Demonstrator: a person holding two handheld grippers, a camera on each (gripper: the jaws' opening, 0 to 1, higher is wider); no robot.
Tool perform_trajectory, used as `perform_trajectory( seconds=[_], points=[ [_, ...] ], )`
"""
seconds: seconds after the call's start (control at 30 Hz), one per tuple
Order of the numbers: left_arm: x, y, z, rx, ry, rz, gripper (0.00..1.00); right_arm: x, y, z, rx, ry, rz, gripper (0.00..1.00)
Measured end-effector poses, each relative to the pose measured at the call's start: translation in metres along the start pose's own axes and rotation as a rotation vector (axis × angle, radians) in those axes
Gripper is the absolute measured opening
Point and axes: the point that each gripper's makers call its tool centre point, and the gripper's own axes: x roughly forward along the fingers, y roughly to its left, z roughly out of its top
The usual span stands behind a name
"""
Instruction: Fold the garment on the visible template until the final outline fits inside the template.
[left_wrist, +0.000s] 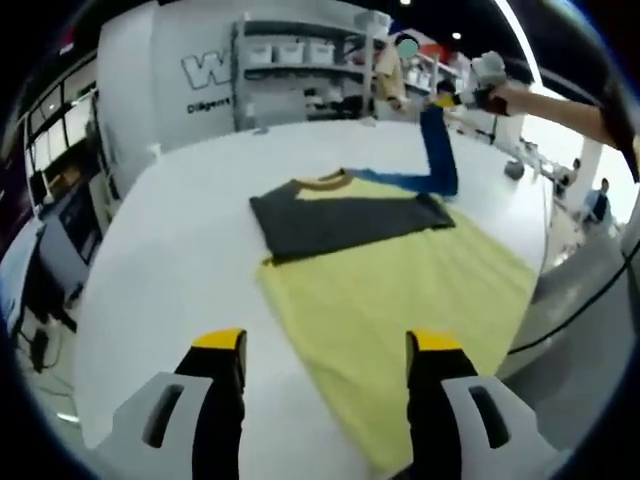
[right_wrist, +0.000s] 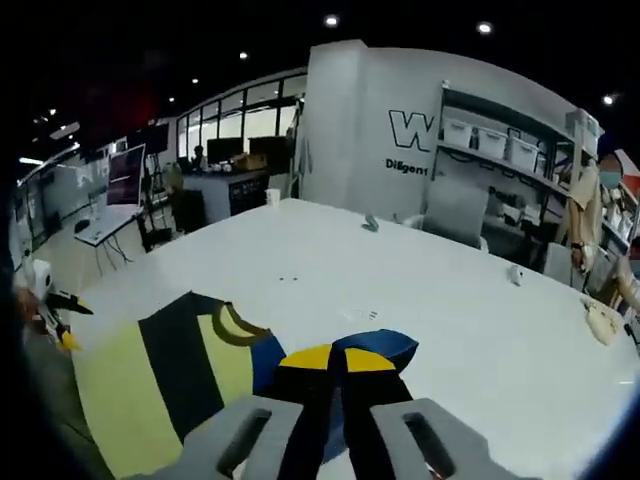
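From the left gripper view the left gripper (left_wrist: 325, 345) hangs with jaws apart over the yellow template (left_wrist: 400, 290), the garment (left_wrist: 345, 220) lying across its far end on the white table (left_wrist: 180, 260), while the right gripper view shows the right gripper (right_wrist: 335, 362) clamped on the garment's blue sleeve (right_wrist: 375, 345), bins on a shelf (right_wrist: 495, 150) behind.

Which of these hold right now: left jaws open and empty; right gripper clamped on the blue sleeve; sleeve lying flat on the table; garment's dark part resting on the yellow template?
1. Left gripper open, holding nothing: true.
2. Right gripper shut on the blue sleeve: true.
3. Sleeve lies flat on the table: false, it is lifted above the garment.
4. Garment's dark part rests on the yellow template: true.
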Motion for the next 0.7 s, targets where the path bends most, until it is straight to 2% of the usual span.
perform_trajectory(
  seconds=[0.07, 0.1, 0.3, 0.33, 0.57, 0.7],
  points=[
    [0.0, 0.001, 0.0, 0.0, -0.001, 0.002, 0.6, 0.005, 0.009, 0.009, -0.012, -0.012, 0.017, 0.0],
    [-0.001, 0.004, -0.001, -0.001, -0.003, 0.006, 0.6, 0.012, 0.027, 0.027, -0.025, -0.036, 0.053, 0.0],
    [-0.004, 0.006, -0.005, -0.015, -0.008, 0.012, 0.59, 0.037, 0.075, 0.059, -0.058, -0.089, 0.134, 0.0],
    [-0.006, 0.004, -0.006, -0.021, -0.007, 0.006, 0.59, 0.045, 0.089, 0.067, -0.069, -0.101, 0.152, 0.0],
    [-0.008, 0.004, -0.011, -0.026, 0.003, 0.008, 0.58, 0.065, 0.136, 0.074, -0.091, -0.099, 0.226, 0.0],
    [-0.009, 0.006, -0.013, -0.033, 0.003, 0.01, 0.58, 0.078, 0.17, 0.068, -0.105, -0.086, 0.279, 0.0]
  ],
)
